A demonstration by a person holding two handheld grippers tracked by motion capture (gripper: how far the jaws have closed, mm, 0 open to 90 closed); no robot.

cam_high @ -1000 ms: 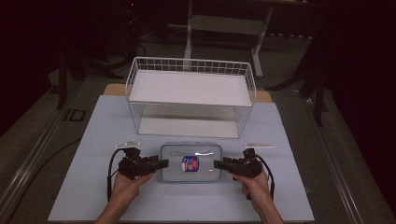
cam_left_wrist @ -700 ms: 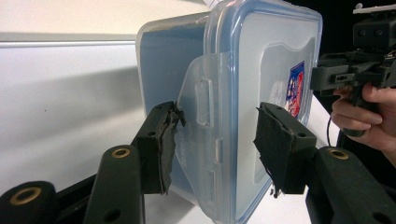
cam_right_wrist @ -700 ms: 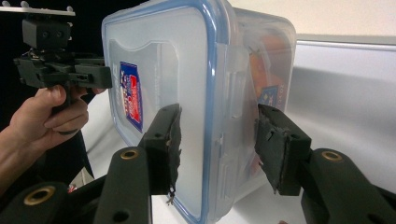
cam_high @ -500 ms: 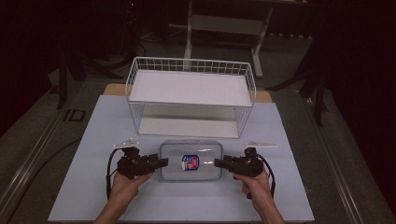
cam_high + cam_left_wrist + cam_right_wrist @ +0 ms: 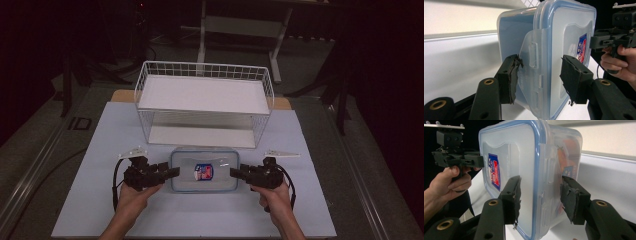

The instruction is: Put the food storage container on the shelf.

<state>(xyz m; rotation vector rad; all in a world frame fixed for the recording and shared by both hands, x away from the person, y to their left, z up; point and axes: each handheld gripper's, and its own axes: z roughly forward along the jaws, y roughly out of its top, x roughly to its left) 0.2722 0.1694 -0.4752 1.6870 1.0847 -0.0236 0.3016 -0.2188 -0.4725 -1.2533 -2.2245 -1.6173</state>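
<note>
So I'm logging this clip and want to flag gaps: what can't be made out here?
- Box contents: frosted walls and lid blur them in both gripper views; an orange shape shows, unidentifiable.
- Lid sticker: too small to read in the high view, seen at a slant up close.
- Left tool and right tool: the box end sits between open jaws; contact unclear.
- Rack lower shelf: rear hidden by the upper shelf.
</note>
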